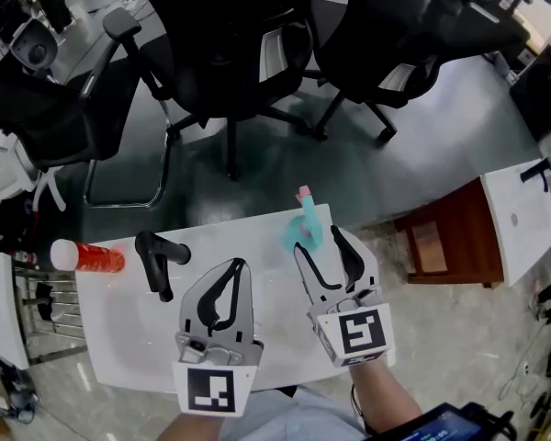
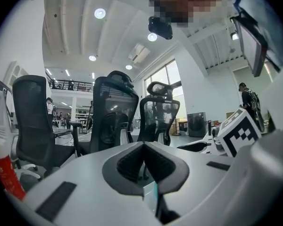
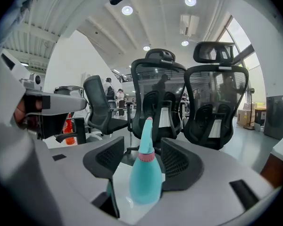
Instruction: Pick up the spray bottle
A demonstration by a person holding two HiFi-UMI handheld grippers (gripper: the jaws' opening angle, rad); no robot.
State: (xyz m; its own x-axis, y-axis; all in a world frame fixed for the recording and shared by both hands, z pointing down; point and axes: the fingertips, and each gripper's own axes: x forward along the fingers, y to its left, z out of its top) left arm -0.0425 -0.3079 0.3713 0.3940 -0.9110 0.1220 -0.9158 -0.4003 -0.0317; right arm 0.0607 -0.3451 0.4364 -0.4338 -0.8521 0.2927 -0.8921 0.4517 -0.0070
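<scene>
I am holding the right gripper (image 1: 320,243), jaws apart, around the teal spray bottle (image 3: 145,178) standing near the table's (image 1: 119,329) far edge; gripping and lifting are waiting; left gripper (image 1: 236,266) is resting closed, empty.

The spray bottle (image 3: 145,178) is showing smooth teal plastic with a soft sheen, a pink band ringing its neck. The white table (image 1: 129,329) under it is gleaming glossy and catching reflections. The left gripper (image 1: 238,265) and right gripper (image 1: 319,239) are wearing matt grey plastic shells, their black pads (image 3: 177,161) looking finely ribbed and rubbery. A red can (image 1: 87,257) is shining glossy. The office chairs (image 1: 230,53) are showing black mesh backs, the cabinet (image 1: 441,237) is looking like reddish-brown wood, and the grey floor (image 1: 441,118) is giving a dull, smooth shine
</scene>
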